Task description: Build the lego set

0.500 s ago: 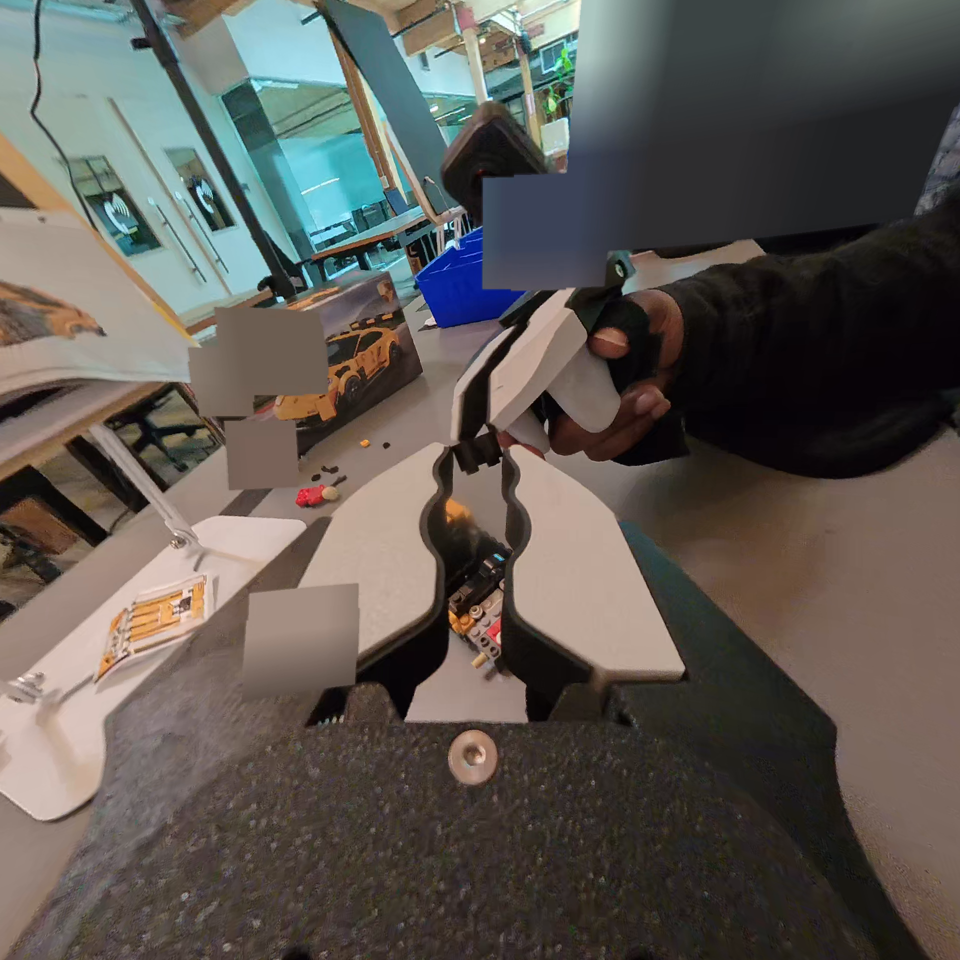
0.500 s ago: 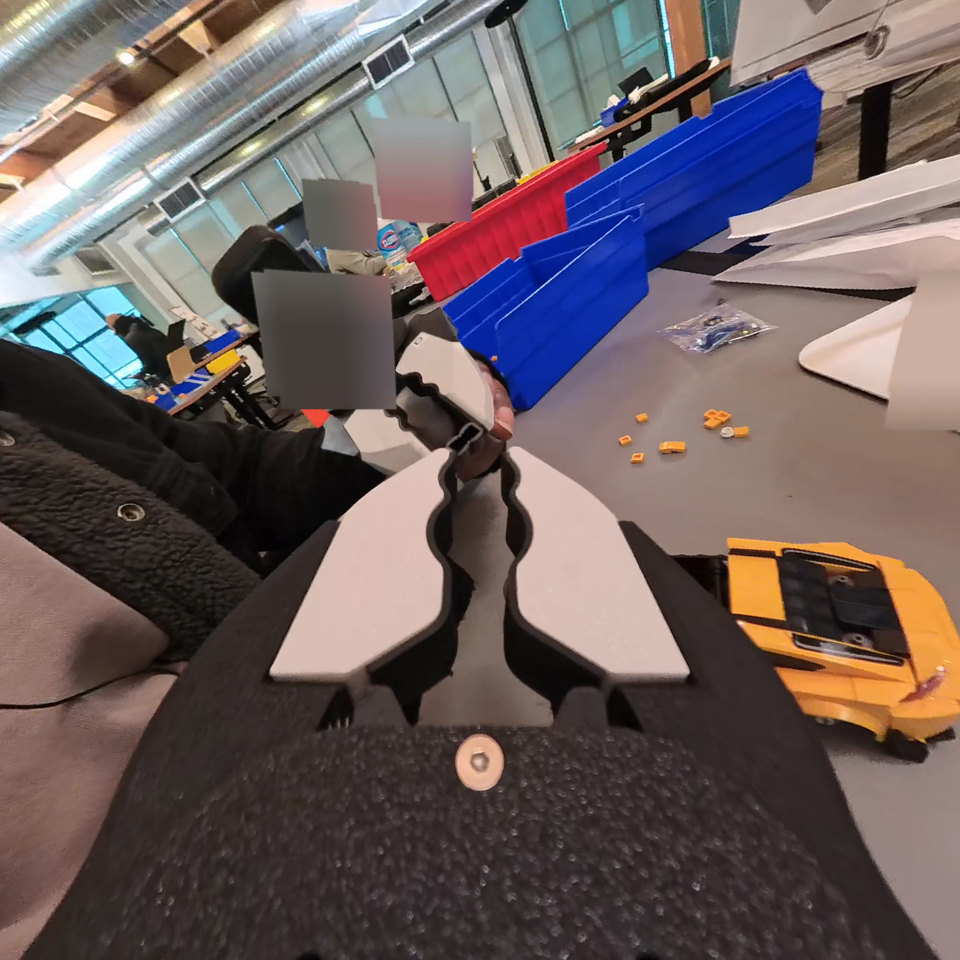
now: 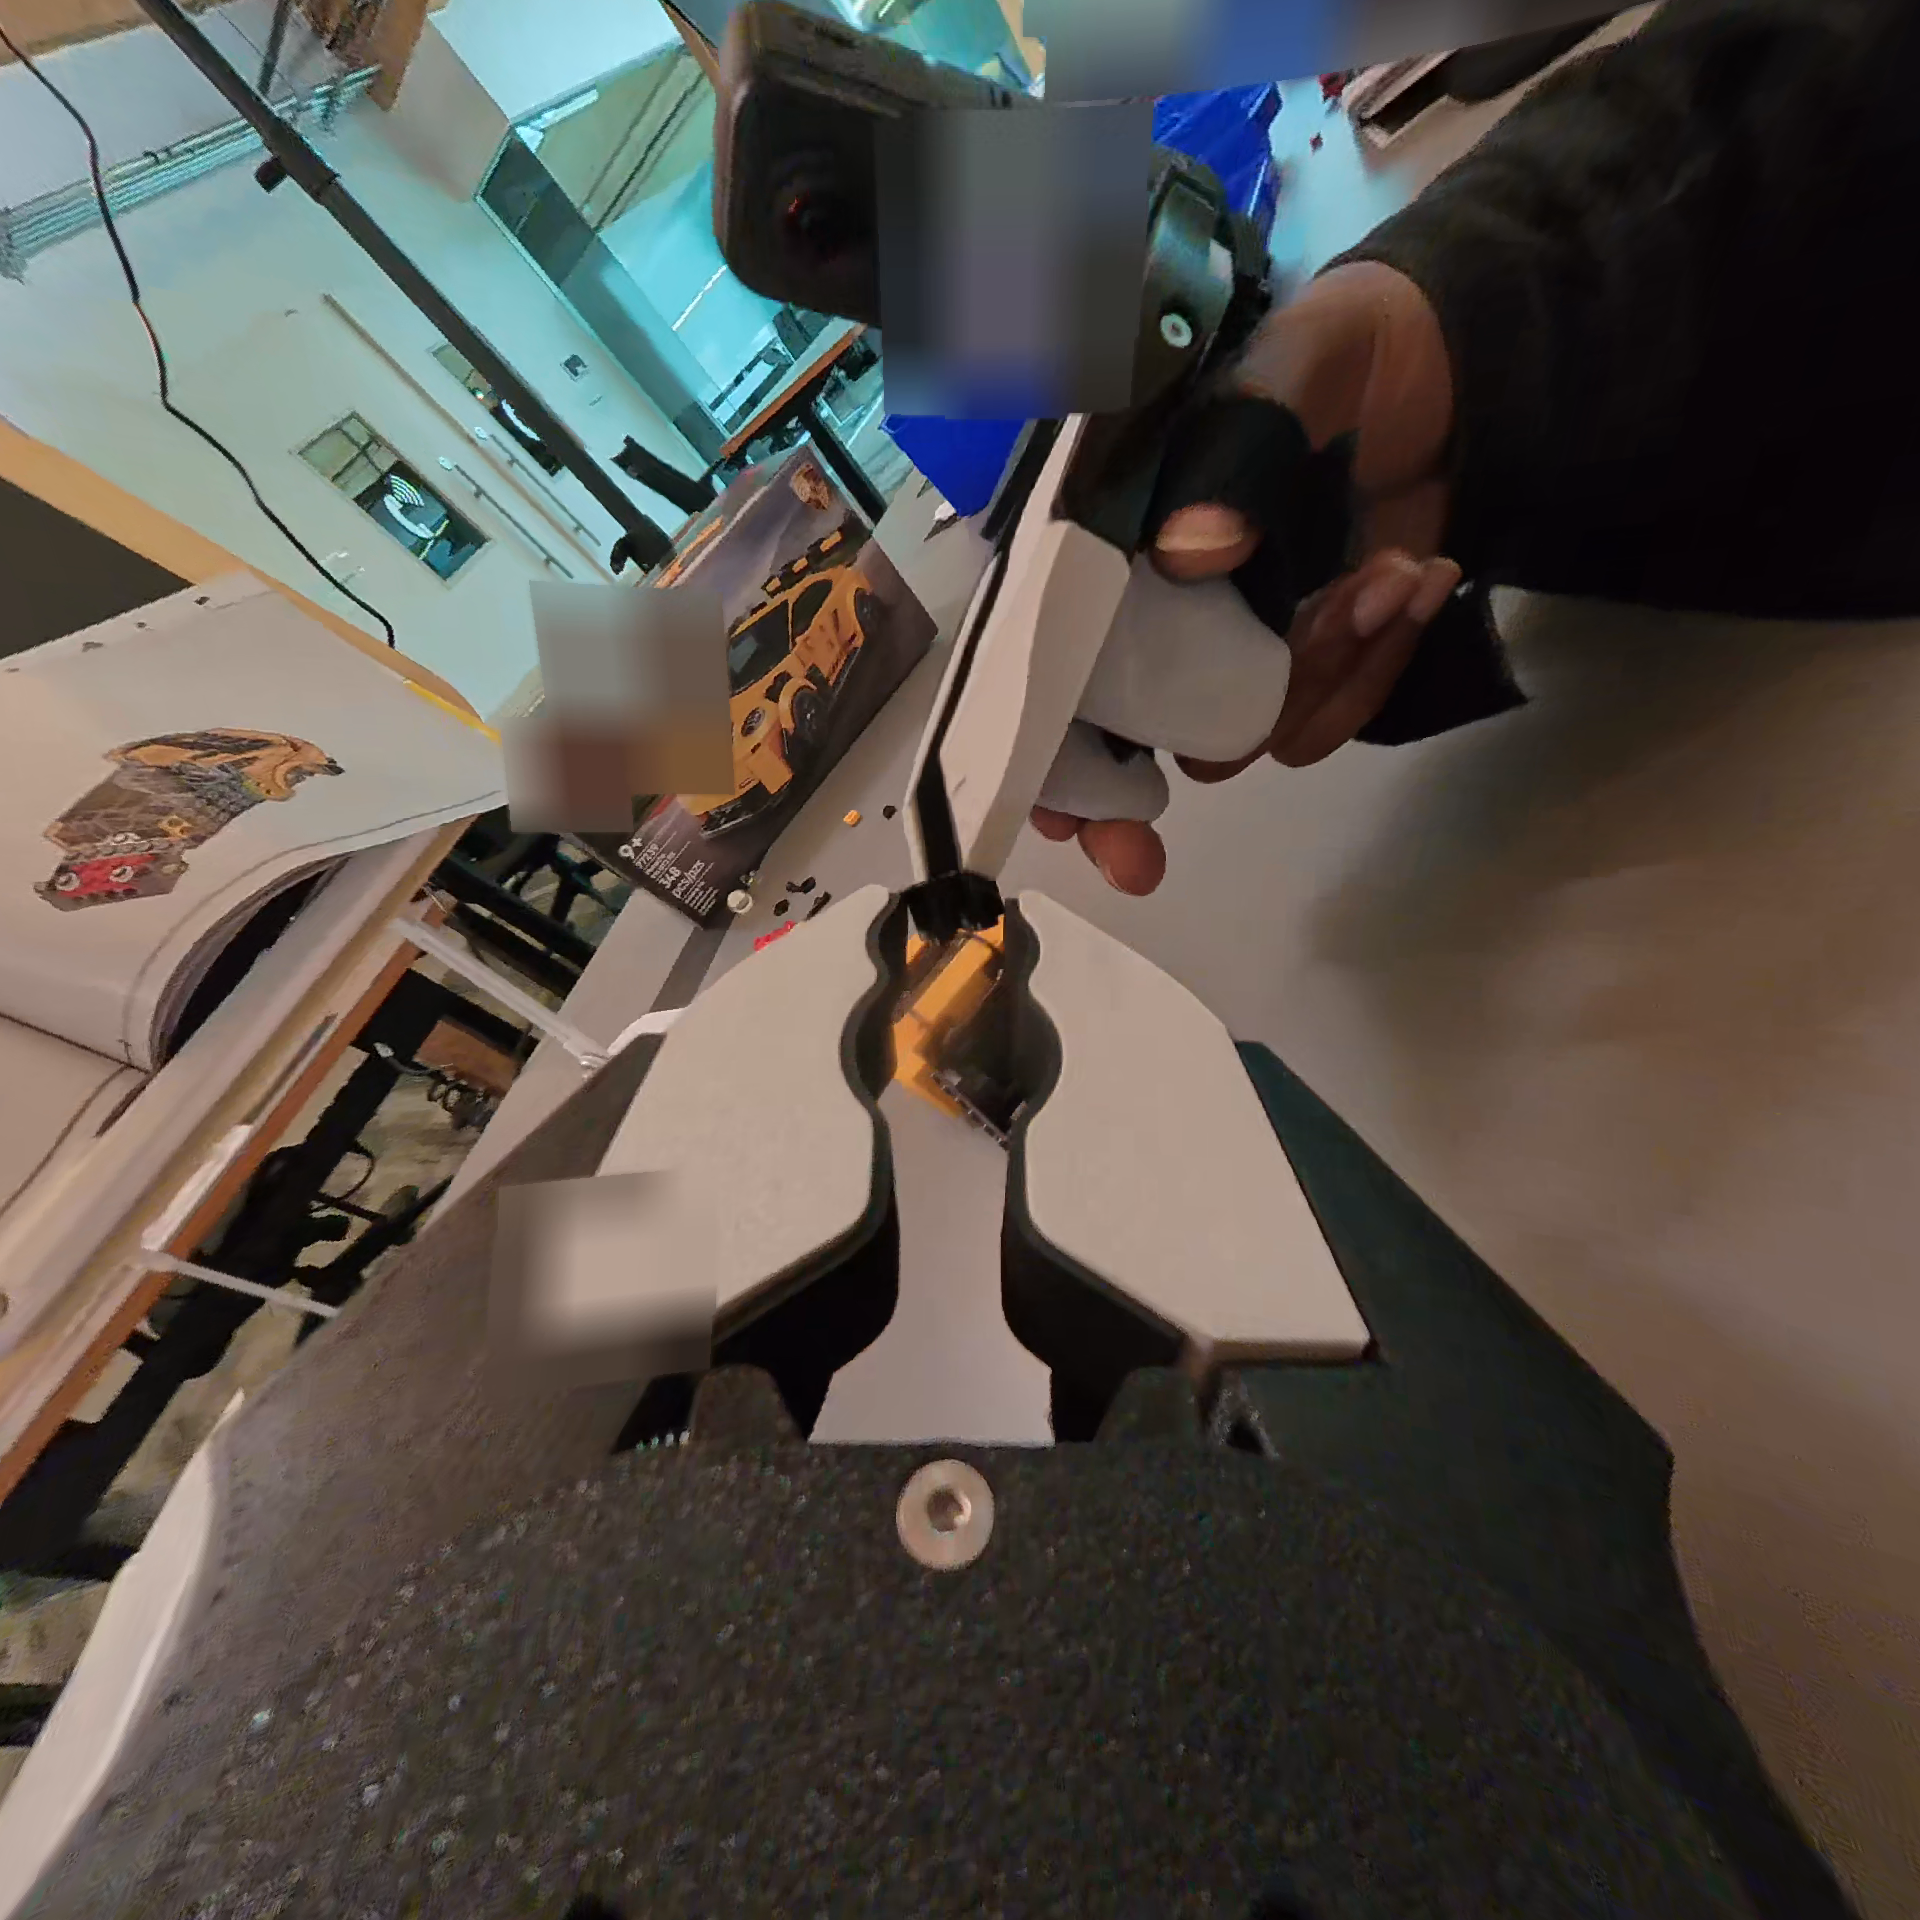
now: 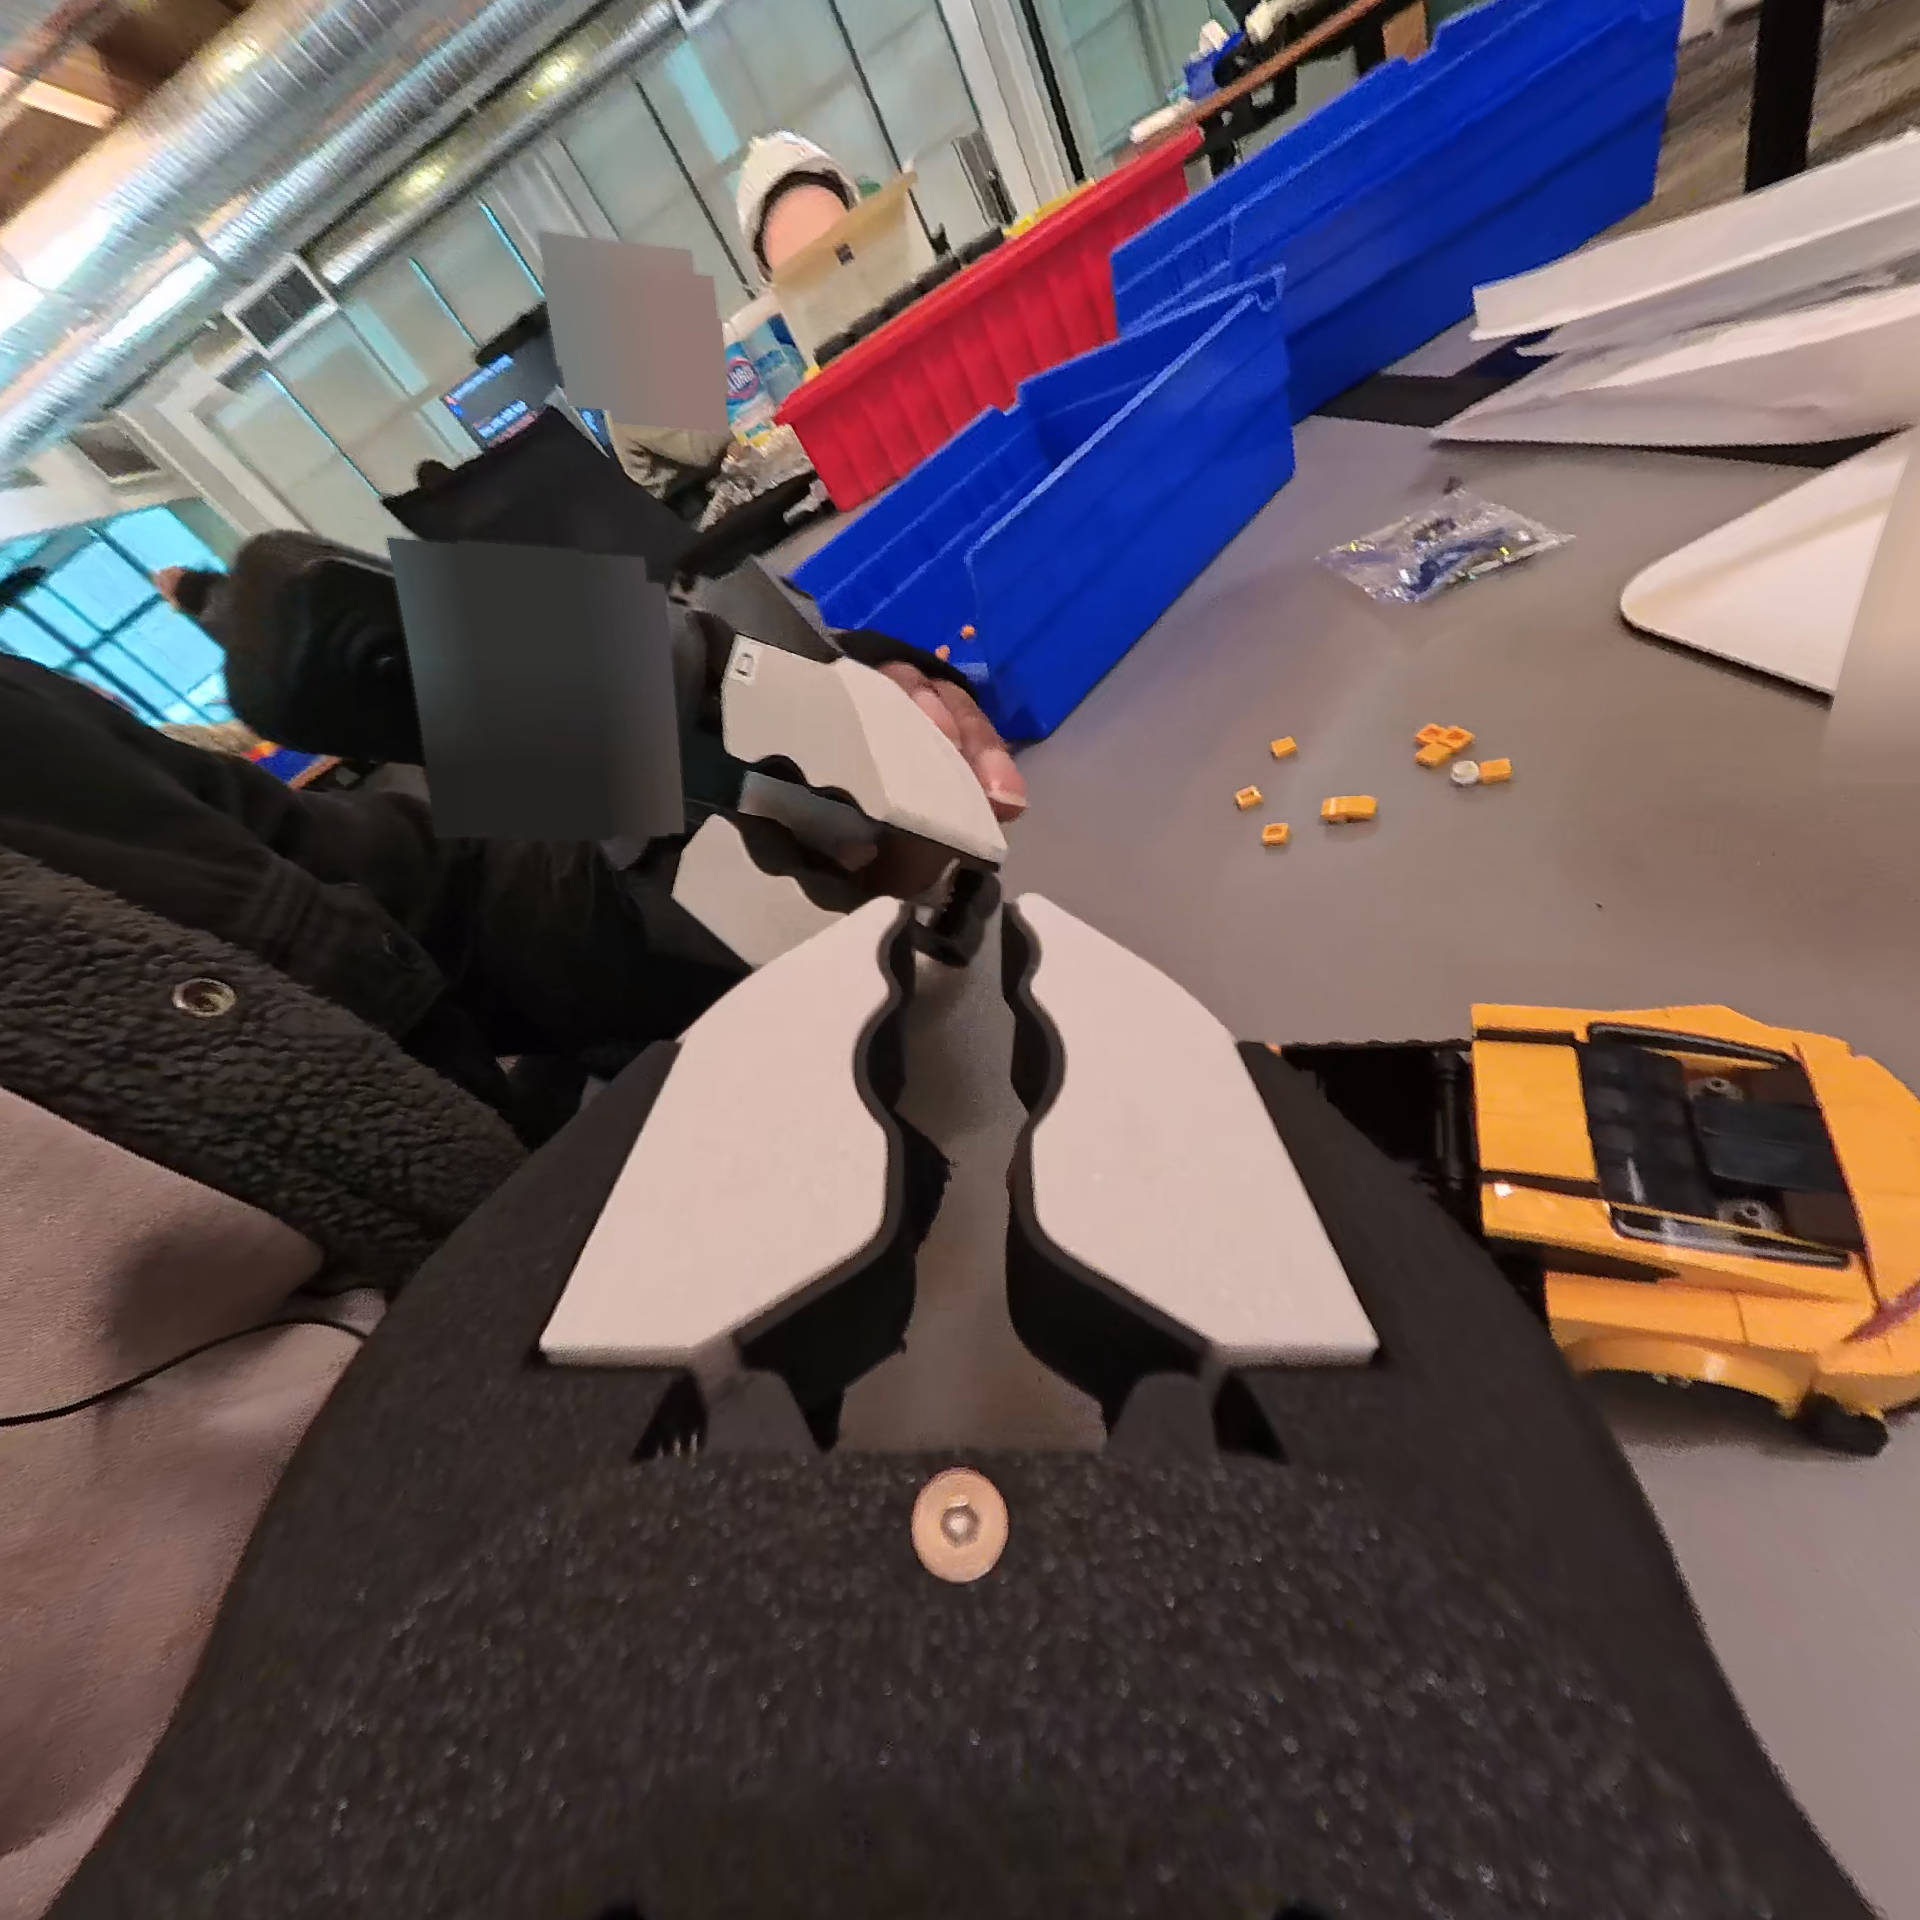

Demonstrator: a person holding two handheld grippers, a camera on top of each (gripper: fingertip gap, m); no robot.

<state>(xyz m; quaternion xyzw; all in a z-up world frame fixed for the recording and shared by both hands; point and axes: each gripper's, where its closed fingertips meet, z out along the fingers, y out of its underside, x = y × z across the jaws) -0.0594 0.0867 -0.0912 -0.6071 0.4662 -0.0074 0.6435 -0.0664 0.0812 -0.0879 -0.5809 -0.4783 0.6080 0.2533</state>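
First, left wrist view, left gripper (image 3: 953, 902): its jaws are closed on a small yellow-and-black brick assembly (image 3: 940, 1023), which sits low in the gap above the grey counter (image 3: 1507, 1039).
Right gripper (image 3: 945, 868): it reaches in from above, gripping a tiny black brick piece (image 3: 948, 916) right at the left jaws' tips, touching or just over the assembly.
Risk here: the two sets of tips crowd each other. A skewed push could twist the assembly out of its grip or snap off bricks. The black piece is small enough to pop free and be lost among the loose dark bits near the box.
Writing here: the dark printed cardboard box (image 3: 800, 665) shows a yellow car and some small print. The open white instruction booklet (image 3: 208, 769) shows drawn parts. None of the wording is quoted.
Right wrist view, right jaws: they are closed on the same black piece (image 4: 951, 923), with the left gripper (image 4: 977, 862) meeting them from the upper left.
Nearby: a yellow brick-built model car (image 4: 1662, 1174) lies just beside the right gripper, and scattered small orange bricks (image 4: 1351, 805) lie farther off.
Risk here: a sideways swing of the gripper body could knock the car or scatter the bricks.
Writing here: the white wipe canisters (image 4: 764, 364) behind the red plastic bin (image 4: 977, 343) carry labels, too blurred to matter.
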